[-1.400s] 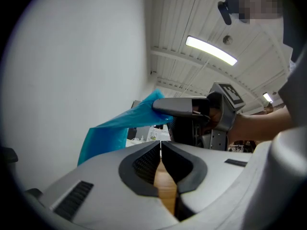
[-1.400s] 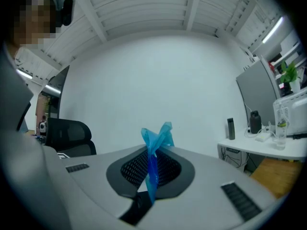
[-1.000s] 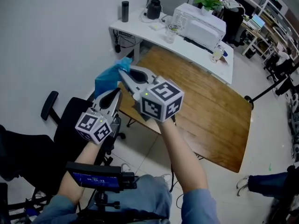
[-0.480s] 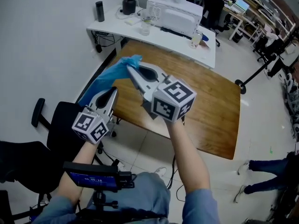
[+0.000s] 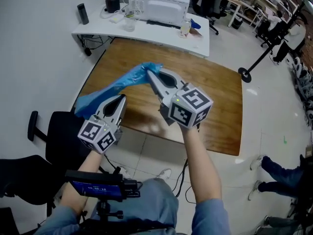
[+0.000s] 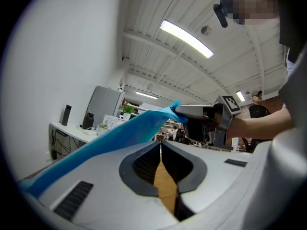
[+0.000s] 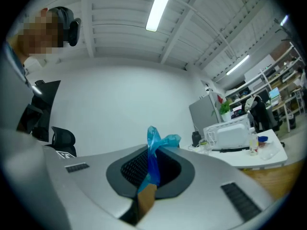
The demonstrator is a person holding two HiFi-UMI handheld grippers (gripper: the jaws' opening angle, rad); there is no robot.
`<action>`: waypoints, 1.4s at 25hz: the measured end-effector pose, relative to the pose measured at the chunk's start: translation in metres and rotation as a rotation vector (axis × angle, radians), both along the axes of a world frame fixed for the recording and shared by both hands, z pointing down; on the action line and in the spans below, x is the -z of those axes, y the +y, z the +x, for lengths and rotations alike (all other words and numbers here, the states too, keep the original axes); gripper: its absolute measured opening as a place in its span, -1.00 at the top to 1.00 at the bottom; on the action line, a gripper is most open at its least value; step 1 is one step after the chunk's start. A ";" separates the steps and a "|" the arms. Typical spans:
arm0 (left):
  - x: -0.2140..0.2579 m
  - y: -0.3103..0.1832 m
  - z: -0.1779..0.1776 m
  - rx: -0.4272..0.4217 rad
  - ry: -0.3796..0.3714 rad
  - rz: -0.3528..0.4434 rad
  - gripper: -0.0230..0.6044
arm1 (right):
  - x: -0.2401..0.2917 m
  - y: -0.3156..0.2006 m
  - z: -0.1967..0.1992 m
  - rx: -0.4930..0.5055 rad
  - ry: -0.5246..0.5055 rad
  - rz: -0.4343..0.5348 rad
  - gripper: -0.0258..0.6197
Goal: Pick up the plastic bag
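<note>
The blue plastic bag point(image 5: 115, 84) hangs in the air over the wooden table point(image 5: 220, 106). My right gripper point(image 5: 150, 71) is shut on its upper end, and a crumpled blue tuft point(image 7: 154, 145) sticks out between its jaws point(image 7: 149, 150). From there the bag runs down to the left and lies across the outer side of my left gripper point(image 5: 121, 98). In the left gripper view the bag point(image 6: 124, 131) stretches from lower left up to the right gripper point(image 6: 178, 110). The left gripper point(image 6: 160, 143) has its jaws together with no bag seen between them.
Beyond the wooden table stands a white desk point(image 5: 98, 31) with a white boxy appliance point(image 5: 159, 4), a dark flask point(image 5: 83, 13) and bottles. A black office chair point(image 5: 54, 136) is at lower left. A stand's round foot point(image 5: 244, 75) and a person's legs point(image 5: 283, 170) are at the right.
Both grippers have moved forward over the wooden table, carrying the bag. The bag now stretches longer, down to the left past the left gripper.
</note>
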State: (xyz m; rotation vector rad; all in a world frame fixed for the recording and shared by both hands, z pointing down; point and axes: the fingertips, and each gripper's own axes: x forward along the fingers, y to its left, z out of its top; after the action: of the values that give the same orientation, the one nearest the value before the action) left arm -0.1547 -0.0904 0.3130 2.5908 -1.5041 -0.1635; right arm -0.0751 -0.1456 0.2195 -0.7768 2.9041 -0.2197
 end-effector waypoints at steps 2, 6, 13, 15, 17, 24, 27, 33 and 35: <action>-0.005 0.000 0.017 -0.019 -0.002 -0.010 0.87 | -0.011 -0.004 0.023 -0.034 0.007 -0.018 0.92; -0.018 -0.002 0.047 -0.051 -0.005 -0.036 0.87 | -0.035 -0.011 0.065 -0.095 0.026 -0.053 0.92; -0.040 -0.006 0.092 -0.100 -0.009 -0.079 0.87 | -0.076 -0.021 0.132 -0.188 0.037 -0.117 0.92; -0.047 -0.008 0.103 -0.110 -0.010 -0.089 0.87 | -0.086 -0.025 0.148 -0.211 0.039 -0.132 0.92; -0.054 -0.011 0.112 -0.118 -0.009 -0.101 0.87 | -0.097 -0.030 0.163 -0.232 0.041 -0.149 0.92; -0.071 -0.016 0.141 -0.131 -0.009 -0.134 0.87 | -0.093 -0.041 0.182 -0.226 0.008 -0.155 0.92; -0.081 -0.024 0.144 -0.134 -0.015 -0.162 0.87 | -0.067 -0.040 0.175 -0.195 -0.011 -0.103 0.92; -0.103 -0.055 0.128 -0.080 -0.037 -0.203 0.87 | -0.026 -0.025 0.188 -0.168 -0.021 0.002 0.92; -0.099 -0.064 0.118 -0.049 -0.042 -0.185 0.87 | -0.025 -0.023 0.202 -0.176 -0.001 0.027 0.92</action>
State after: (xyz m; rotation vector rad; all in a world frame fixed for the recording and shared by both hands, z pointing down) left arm -0.0365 -0.1540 0.4118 2.4956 -1.3950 0.0344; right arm 0.1266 -0.1682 0.2449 -1.0203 2.8103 -0.1616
